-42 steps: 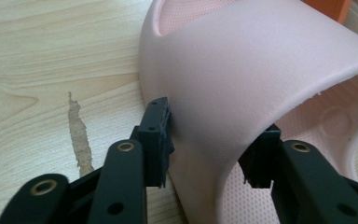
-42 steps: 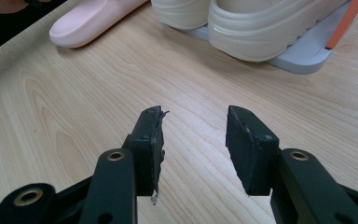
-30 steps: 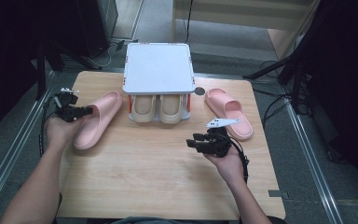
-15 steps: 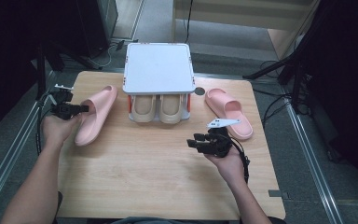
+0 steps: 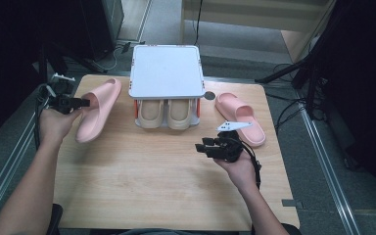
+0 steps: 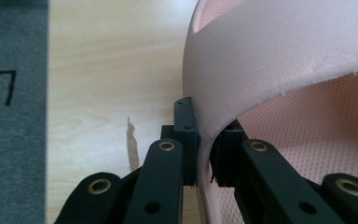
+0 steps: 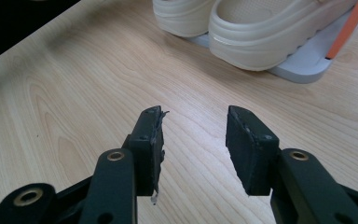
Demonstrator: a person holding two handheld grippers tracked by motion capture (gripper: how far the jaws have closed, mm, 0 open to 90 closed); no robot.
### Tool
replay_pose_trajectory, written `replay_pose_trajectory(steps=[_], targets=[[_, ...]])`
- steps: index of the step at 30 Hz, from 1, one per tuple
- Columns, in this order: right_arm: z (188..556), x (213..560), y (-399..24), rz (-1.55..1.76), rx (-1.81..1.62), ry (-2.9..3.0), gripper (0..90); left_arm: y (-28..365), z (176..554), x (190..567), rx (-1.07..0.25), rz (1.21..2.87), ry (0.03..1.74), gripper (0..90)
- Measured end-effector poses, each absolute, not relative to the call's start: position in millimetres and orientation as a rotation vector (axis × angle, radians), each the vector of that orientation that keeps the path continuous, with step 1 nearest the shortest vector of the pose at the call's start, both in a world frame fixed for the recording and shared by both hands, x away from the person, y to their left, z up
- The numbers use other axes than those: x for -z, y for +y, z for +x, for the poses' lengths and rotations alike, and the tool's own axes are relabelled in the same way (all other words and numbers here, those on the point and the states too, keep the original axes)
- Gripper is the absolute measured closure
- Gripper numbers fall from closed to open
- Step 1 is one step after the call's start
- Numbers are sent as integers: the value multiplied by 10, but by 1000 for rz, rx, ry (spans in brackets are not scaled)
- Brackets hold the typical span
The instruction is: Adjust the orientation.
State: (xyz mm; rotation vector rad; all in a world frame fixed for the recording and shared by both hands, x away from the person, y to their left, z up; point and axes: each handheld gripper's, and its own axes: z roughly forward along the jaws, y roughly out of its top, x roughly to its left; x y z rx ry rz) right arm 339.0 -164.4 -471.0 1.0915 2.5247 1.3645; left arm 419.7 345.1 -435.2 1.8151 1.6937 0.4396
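A wooden bench (image 5: 142, 186) is carrying a white two-tier shoe rack (image 5: 166, 73) with beige slippers (image 5: 166, 113) already sitting below. At left, the left gripper (image 5: 81, 103) is pinching the strap of one pink slipper (image 5: 98, 115), its fingers (image 6: 186, 140) squeezing the soft foam. The right gripper (image 5: 205, 145) is hovering, fingers spread. The other pink slipper (image 5: 240, 117) is lying unshelved at right

Beige slippers (image 5: 168, 112) under white rack (image 5: 166, 71)
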Motion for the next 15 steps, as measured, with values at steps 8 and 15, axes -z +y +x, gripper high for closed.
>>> replay_pose_trajectory(steps=[8,15], targets=[[3413,4703,-1582,1065,-1366,2542,571,3381,4313,3808,-513,1823,1651,825],[3426,4699,-1573,1063,-1372,2542,571,3172,4506,3397,-529,1840,1602,826]])
